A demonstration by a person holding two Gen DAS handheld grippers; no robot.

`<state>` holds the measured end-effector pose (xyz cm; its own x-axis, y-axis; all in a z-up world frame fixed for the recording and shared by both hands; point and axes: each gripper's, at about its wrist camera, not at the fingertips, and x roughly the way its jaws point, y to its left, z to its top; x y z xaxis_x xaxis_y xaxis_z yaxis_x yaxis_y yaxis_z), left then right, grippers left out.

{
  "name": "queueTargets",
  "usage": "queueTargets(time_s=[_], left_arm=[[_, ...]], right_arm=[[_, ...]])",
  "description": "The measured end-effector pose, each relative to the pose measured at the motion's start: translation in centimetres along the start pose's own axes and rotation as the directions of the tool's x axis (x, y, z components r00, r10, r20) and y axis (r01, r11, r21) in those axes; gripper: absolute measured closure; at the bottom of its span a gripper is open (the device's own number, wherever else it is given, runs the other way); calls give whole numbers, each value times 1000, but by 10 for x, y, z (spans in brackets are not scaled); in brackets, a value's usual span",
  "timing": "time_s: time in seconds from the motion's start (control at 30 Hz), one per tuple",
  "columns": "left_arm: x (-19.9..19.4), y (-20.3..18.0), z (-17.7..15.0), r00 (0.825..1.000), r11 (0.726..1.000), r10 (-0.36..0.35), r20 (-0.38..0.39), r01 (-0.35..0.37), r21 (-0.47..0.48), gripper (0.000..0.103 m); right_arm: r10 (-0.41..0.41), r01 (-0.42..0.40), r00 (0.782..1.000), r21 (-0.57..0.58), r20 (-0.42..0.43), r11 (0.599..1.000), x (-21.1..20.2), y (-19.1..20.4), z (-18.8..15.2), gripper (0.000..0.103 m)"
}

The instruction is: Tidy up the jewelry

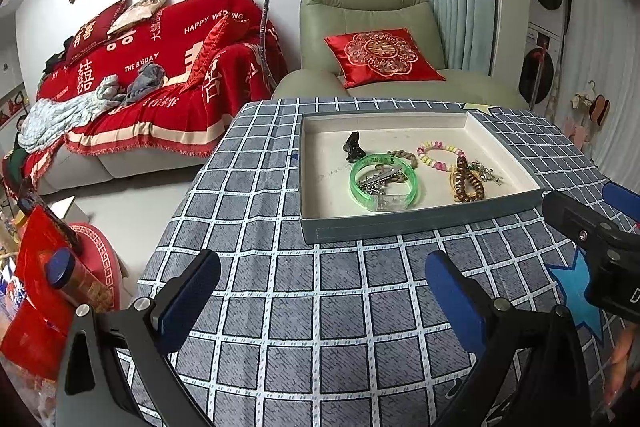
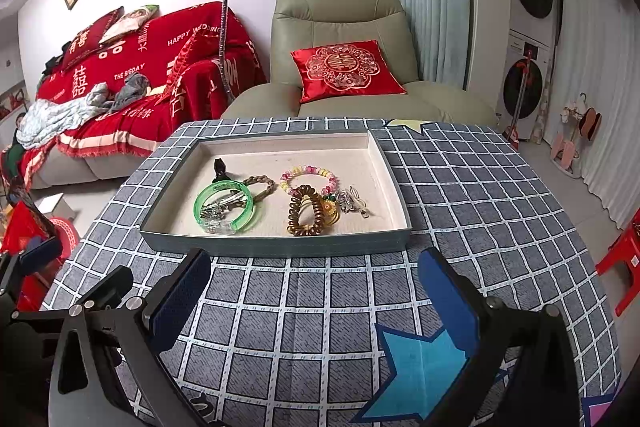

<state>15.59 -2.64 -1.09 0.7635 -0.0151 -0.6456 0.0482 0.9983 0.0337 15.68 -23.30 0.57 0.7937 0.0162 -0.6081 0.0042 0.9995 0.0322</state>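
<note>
The left gripper [image 1: 320, 303] and right gripper [image 2: 316, 301] are being held wide open and empty, low in the frame, below the tray [image 2: 276, 247] of jewelry.

Left gripper [image 1: 320, 291], right gripper [image 2: 316, 291]: black frames, blue textured pads, silver screws.

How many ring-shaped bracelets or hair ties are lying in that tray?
4: a green bangle front left, a braided brown loop behind it, a pastel bead bracelet mid-back, and a brown coil tie front centre. The tangle may hide more.
</note>
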Motion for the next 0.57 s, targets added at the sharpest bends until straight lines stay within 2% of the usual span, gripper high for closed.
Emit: queueTargets(time_s=[0.2,0.57], left_arm=[[3,2,0,1000,1000,-13,-21,13,-21,0],[0,-2,1,1000,1000,-20,-5,20,2,0]], right_arm=[[-1,1,1000,-2,-2,1000,0,1,0,0],[-1,1,1000,-3,-3,1000,1,0,2,0]])
